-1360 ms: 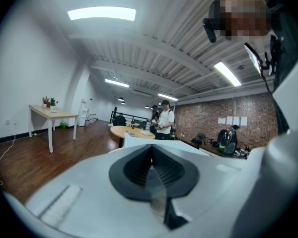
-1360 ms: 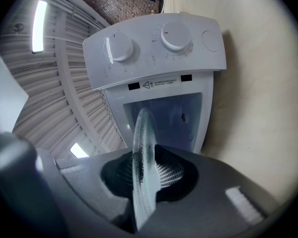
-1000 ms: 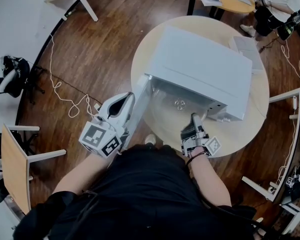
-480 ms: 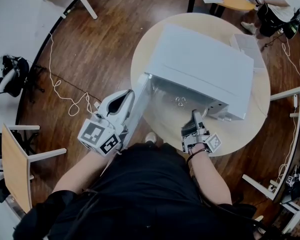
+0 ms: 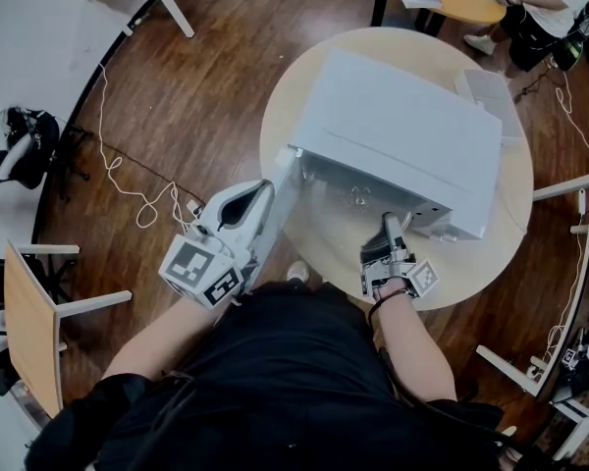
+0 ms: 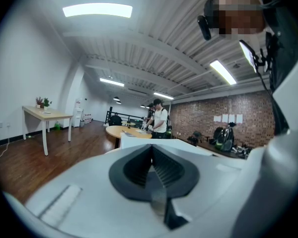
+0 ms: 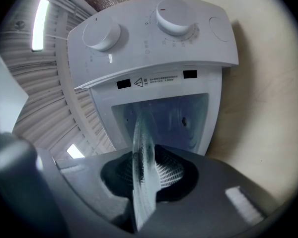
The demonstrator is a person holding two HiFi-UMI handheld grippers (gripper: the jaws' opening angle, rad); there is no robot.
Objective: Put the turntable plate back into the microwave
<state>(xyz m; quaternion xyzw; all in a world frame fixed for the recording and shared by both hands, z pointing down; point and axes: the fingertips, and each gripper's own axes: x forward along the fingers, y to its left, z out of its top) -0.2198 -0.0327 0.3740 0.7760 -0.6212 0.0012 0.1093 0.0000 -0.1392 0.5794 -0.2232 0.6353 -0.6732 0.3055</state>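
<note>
One glass turntable plate (image 7: 140, 170), pinched edge-on by the right claw (image 5: 388, 224), reaches into the open microwave (image 5: 402, 130); left claw (image 6: 152, 175) clenched, empty.

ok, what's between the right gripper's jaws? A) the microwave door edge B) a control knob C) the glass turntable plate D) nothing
C: in the right gripper view, the right gripper is clamped on the glass turntable plate, seen edge-on before the open microwave.

The microwave (image 5: 402, 126) is white, the round table (image 5: 471, 263) pale beige, the floor (image 5: 206, 77) dark brown planks, the plate (image 7: 141, 152) clear ribbed glass.
</note>
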